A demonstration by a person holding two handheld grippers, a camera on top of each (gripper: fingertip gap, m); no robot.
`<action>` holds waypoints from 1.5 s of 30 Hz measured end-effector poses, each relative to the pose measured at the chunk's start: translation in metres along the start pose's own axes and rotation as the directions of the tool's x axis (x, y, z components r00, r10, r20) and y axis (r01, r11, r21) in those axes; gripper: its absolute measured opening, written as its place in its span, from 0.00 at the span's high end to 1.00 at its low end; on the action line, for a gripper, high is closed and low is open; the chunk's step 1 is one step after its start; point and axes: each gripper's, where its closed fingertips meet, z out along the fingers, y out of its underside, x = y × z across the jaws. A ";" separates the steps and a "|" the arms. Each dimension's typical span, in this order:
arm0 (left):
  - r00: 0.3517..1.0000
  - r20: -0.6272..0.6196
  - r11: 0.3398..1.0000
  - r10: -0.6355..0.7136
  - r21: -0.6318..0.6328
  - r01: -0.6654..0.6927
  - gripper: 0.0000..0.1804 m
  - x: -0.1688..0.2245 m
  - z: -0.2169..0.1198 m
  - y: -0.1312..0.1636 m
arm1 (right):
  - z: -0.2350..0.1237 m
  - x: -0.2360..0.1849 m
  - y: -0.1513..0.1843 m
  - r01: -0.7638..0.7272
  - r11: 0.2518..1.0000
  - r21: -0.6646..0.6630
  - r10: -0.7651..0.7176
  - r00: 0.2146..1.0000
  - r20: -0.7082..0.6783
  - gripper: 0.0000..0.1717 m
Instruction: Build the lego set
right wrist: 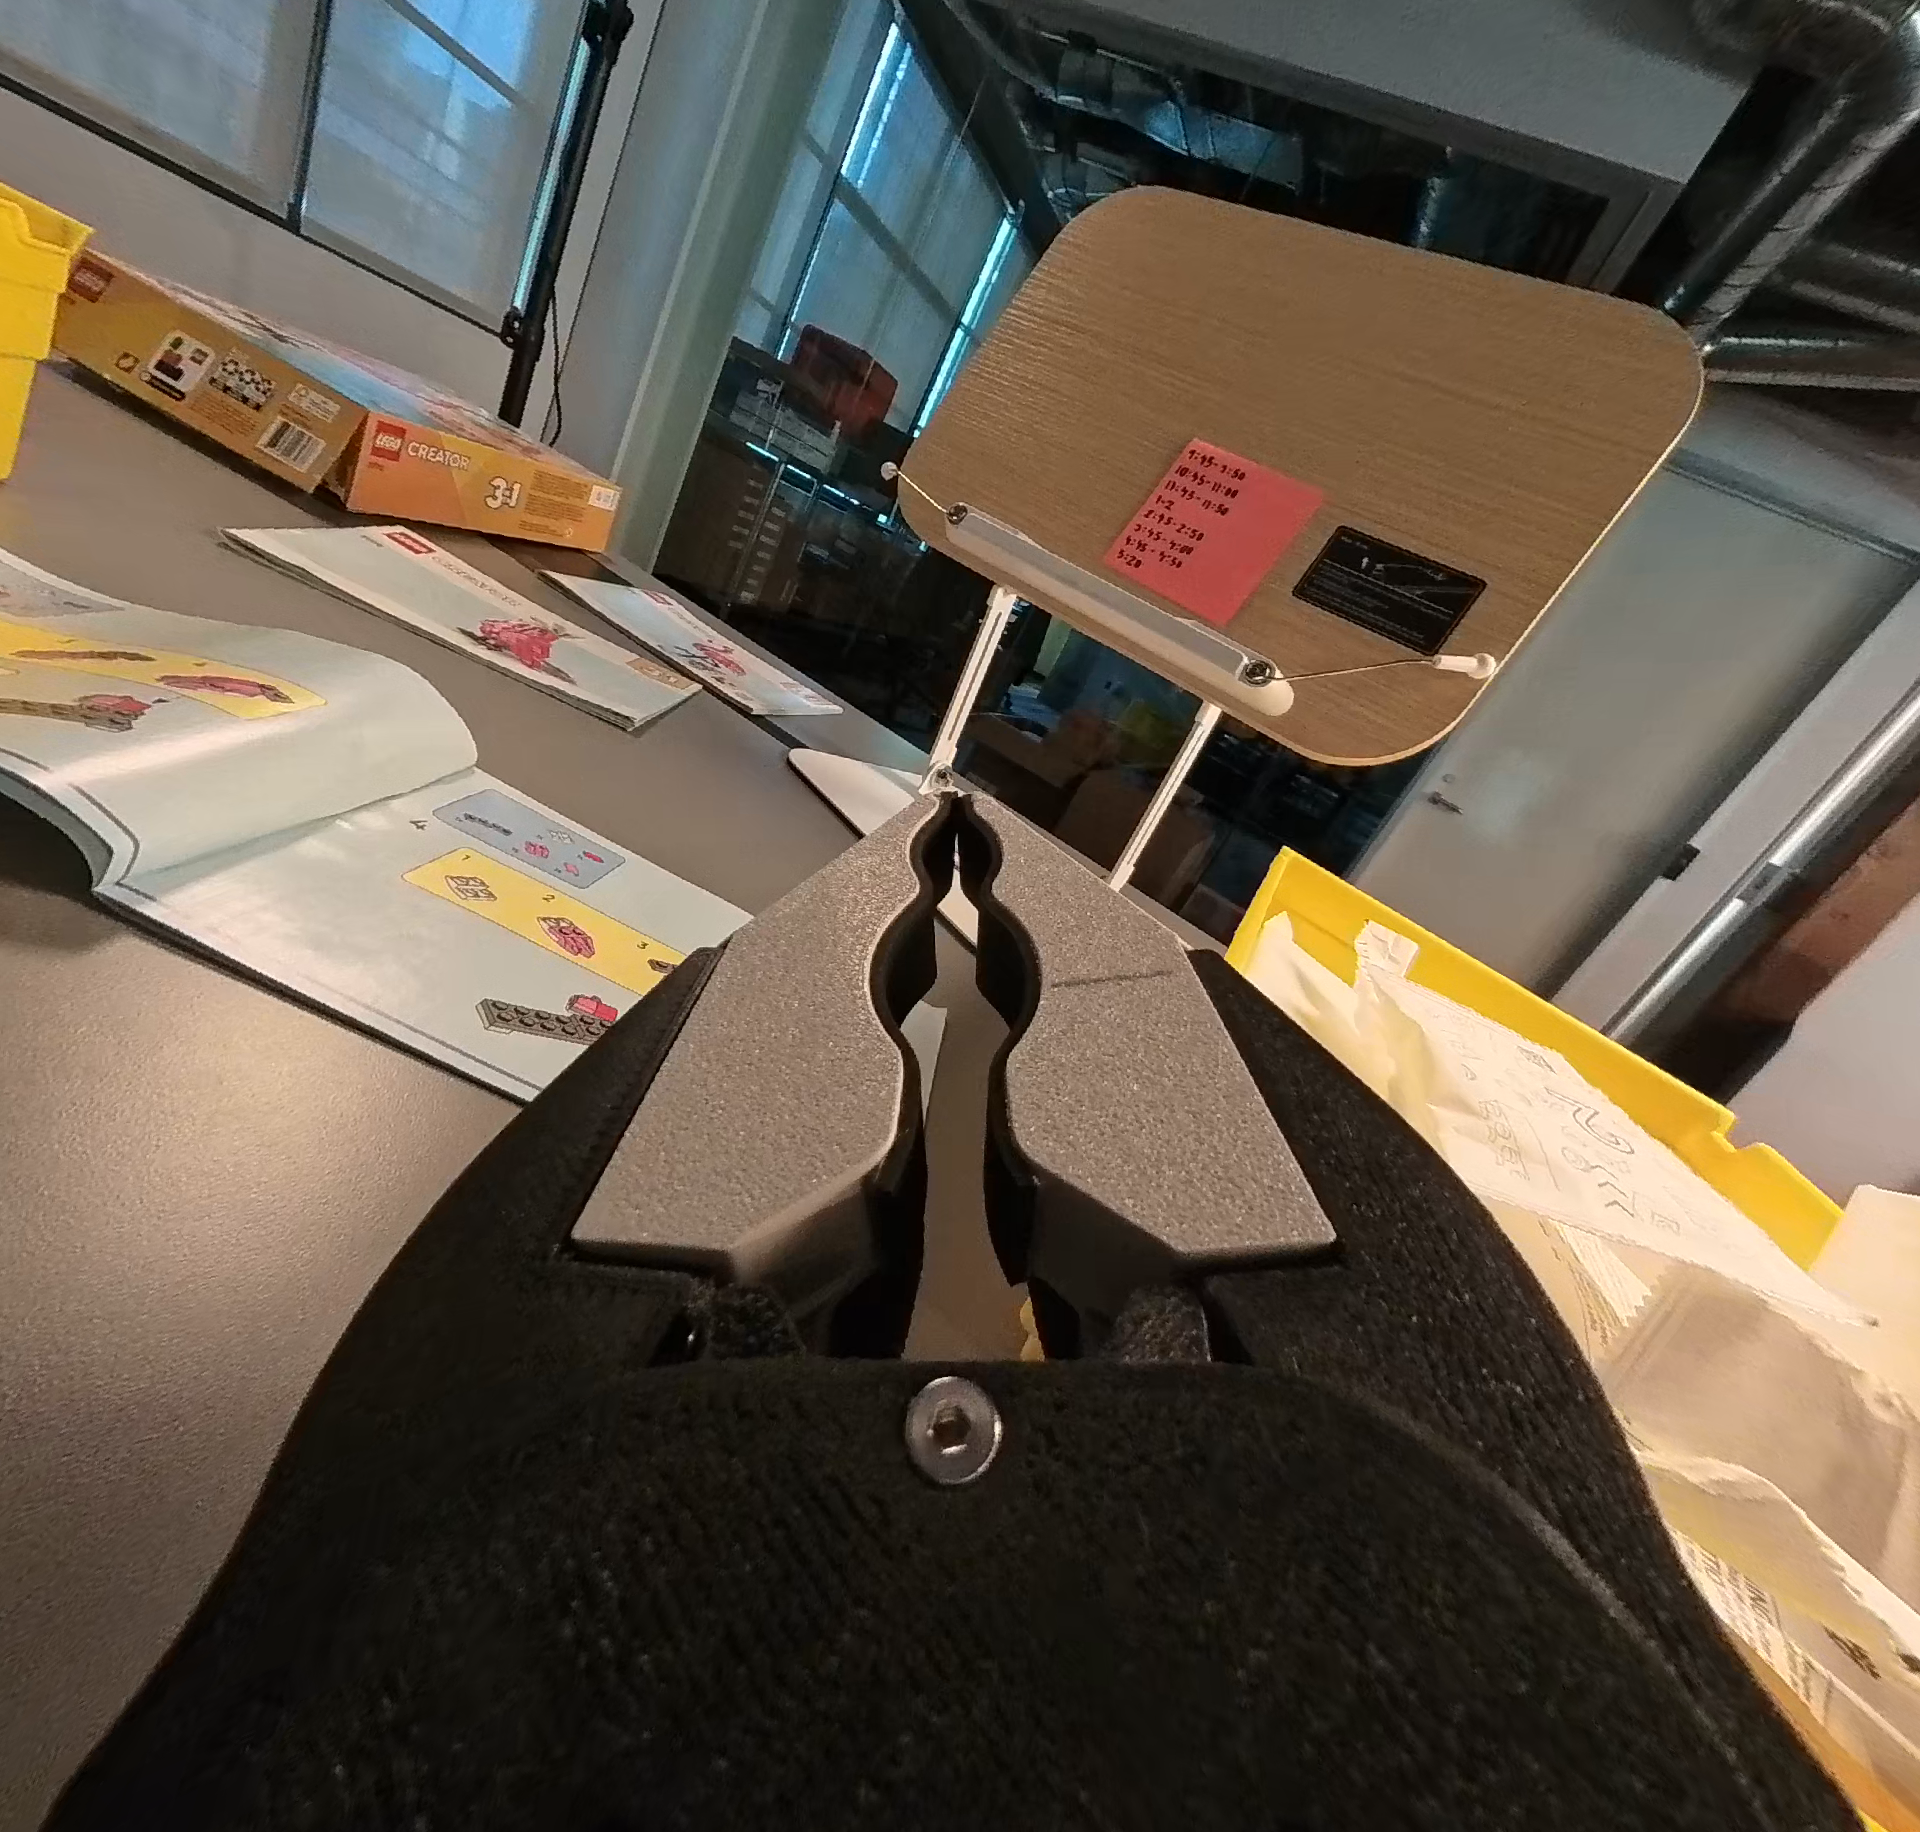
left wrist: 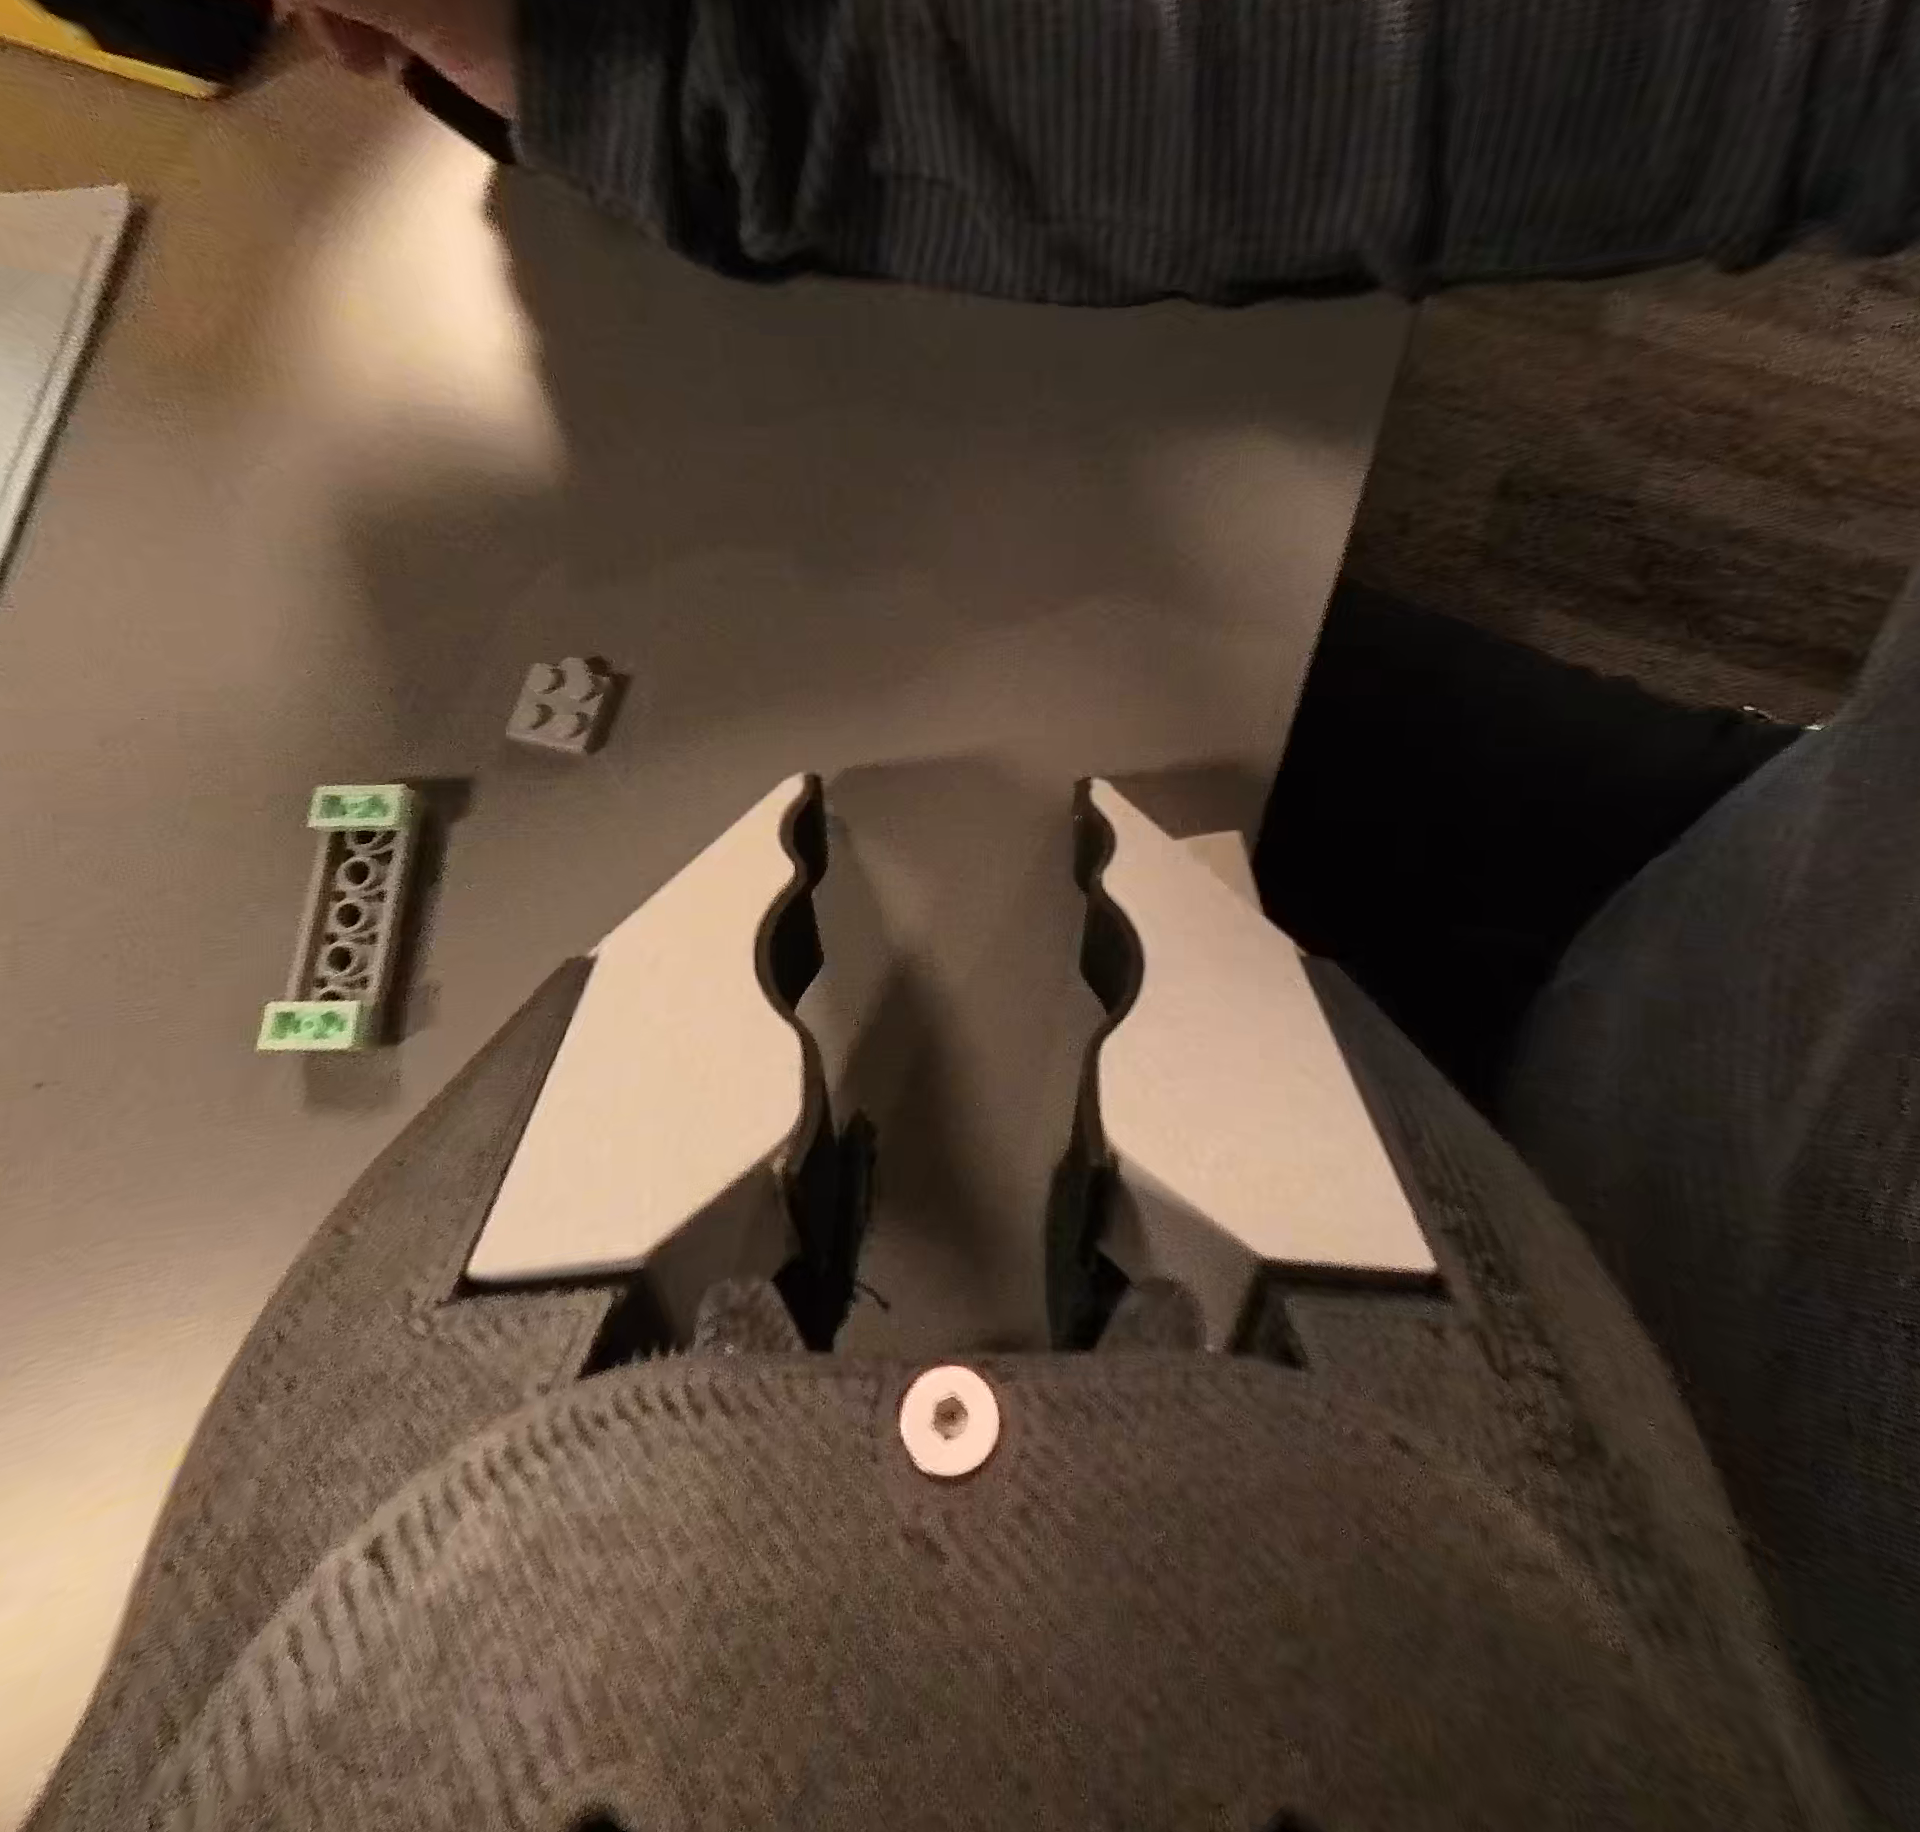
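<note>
Left gripper (left wrist: 951,806): jaws spread wide, nothing between them, poised over bare grey tabletop (left wrist: 935,535).
Nearest brick: small grey four-stud plate (left wrist: 569,704), just ahead-left of the left fingertip.
Farther left: long grey brick, underside up (left wrist: 348,915), green piece at each end.
Right gripper (right wrist: 951,800): fingertips pressed together, nothing gripped.
Beyond: wooden book stand (right wrist: 1299,473) with pink note (right wrist: 1210,525).
Left side: open instruction booklet (right wrist: 312,816).
Right side: yellow bin (right wrist: 1507,1024) holding plastic bags.
</note>
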 end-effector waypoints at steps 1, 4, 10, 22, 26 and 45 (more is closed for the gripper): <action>1.000 0.025 1.000 0.000 0.001 0.000 0.74 -0.005 -0.001 0.001 | 0.000 0.000 0.000 0.000 1.000 0.000 0.000 1.000 0.001 1.00; 0.999 0.050 1.000 -0.004 0.014 0.004 0.72 -0.012 -0.005 0.001 | 0.000 0.000 0.000 0.000 1.000 0.000 0.000 1.000 0.002 1.00; 0.990 -0.136 0.999 -0.028 0.012 0.030 0.47 0.020 -0.006 0.002 | 0.001 -0.001 0.000 0.001 1.000 -0.002 -0.001 1.000 0.007 1.00; 0.996 -0.083 1.000 0.013 -0.014 -0.014 0.56 0.015 -0.002 0.004 | 0.000 0.001 -0.001 -0.005 1.000 0.005 0.005 1.000 -0.002 1.00; 0.999 -0.037 1.000 -0.026 -0.011 0.026 0.60 0.003 -0.003 0.005 | 0.000 0.001 -0.001 -0.004 1.000 0.004 0.004 1.000 -0.001 1.00; 0.995 -0.077 0.998 -0.057 -0.005 0.056 0.63 0.002 -0.018 0.016 | 0.001 -0.001 0.000 -0.004 1.000 0.000 0.004 1.000 0.009 1.00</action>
